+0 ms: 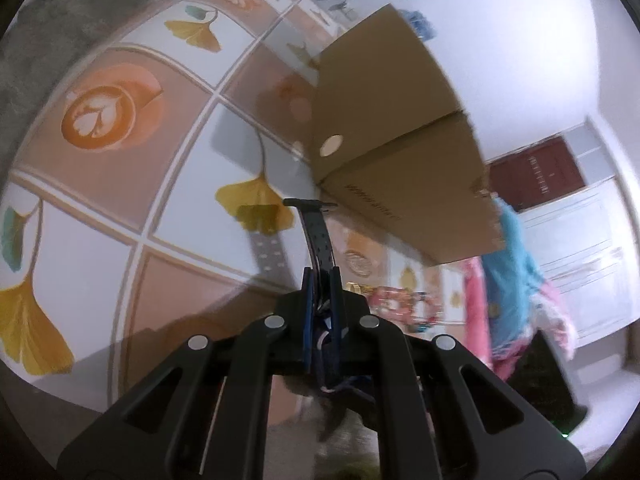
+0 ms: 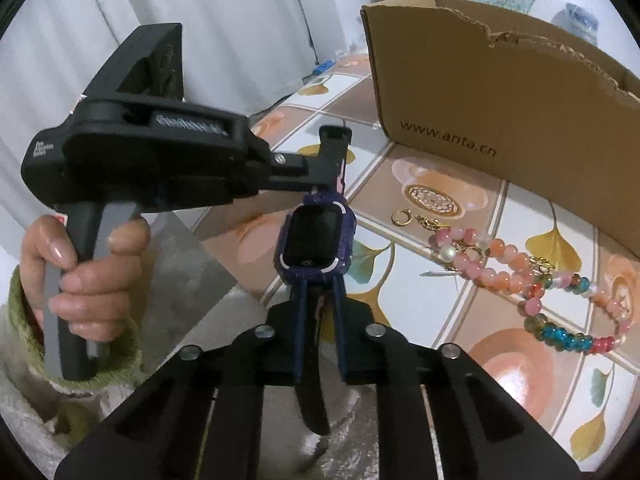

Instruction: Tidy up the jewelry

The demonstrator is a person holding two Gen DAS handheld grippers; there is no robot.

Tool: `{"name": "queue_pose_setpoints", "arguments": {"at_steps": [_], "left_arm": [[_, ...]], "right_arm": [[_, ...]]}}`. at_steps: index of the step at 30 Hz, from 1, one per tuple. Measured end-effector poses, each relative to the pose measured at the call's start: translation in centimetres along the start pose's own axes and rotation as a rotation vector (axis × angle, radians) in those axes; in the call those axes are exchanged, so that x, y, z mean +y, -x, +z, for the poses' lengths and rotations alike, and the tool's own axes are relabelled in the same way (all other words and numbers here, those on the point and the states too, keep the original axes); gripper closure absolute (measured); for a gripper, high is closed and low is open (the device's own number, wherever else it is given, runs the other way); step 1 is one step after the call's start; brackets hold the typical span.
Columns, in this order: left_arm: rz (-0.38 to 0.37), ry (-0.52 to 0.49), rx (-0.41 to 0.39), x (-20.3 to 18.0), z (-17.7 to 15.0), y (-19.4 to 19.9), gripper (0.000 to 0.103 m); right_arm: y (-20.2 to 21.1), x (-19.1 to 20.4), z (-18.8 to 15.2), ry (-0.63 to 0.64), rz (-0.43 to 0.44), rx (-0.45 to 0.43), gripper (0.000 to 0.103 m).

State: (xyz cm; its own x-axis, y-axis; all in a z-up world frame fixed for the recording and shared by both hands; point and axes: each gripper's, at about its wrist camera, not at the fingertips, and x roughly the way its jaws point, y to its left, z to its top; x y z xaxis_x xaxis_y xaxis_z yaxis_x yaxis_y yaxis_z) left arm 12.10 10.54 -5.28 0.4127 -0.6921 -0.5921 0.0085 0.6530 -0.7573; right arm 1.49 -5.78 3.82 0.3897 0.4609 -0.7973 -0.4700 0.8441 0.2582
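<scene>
A purple smartwatch [image 2: 314, 240] with a black screen hangs between both grippers above the table edge. My right gripper [image 2: 320, 280] is shut on its lower strap just below the case. My left gripper [image 2: 330, 178] comes in from the left and is shut on its upper strap [image 2: 335, 140]. In the left wrist view the left gripper [image 1: 322, 274] pinches the dark perforated strap [image 1: 316, 232], whose buckle end sticks out forward. Pink bead bracelets [image 2: 496, 264], a multicoloured bead bracelet [image 2: 568, 328], a gold ring [image 2: 401, 217] and a gold chain [image 2: 430, 224] lie on the table.
A brown cardboard box [image 2: 500, 92] stands open at the back right of the table, and shows in the left wrist view [image 1: 400, 136]. The tablecloth [image 2: 420, 292] has ginkgo leaf and coffee cup prints. White curtains hang on the left. A person's hand [image 2: 80, 280] holds the left gripper.
</scene>
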Motion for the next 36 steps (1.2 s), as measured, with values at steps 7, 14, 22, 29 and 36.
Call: {"name": "queue_pose_setpoints", "arguments": {"at_steps": [7, 14, 22, 29, 36], "left_arm": [[-0.100, 0.057, 0.024, 0.6, -1.2, 0.4, 0.096], [-0.137, 0.067, 0.044, 0.6, -2.3, 0.8, 0.081], [-0.134, 0.046, 0.072, 0.5, -2.1, 0.6, 0.074], [-0.086, -0.038, 0.127, -0.1, -2.8, -0.3, 0.067], [-0.023, -0.076, 0.120, -0.4, -2.7, -0.7, 0.083]], "right_arm": [[0.3, -0.9, -0.7, -0.036, 0.046, 0.025, 0.098], [0.7, -0.2, -1.4, 0.003, 0.021, 0.013, 0.098], [0.5, 0.2, -1.5, 0.013, 0.014, 0.010, 0.098], [-0.4, -0.5, -1.0, 0.003, 0.029, 0.017, 0.098], [0.1, -1.0, -0.8, -0.029, 0.031, 0.025, 0.073]]}}
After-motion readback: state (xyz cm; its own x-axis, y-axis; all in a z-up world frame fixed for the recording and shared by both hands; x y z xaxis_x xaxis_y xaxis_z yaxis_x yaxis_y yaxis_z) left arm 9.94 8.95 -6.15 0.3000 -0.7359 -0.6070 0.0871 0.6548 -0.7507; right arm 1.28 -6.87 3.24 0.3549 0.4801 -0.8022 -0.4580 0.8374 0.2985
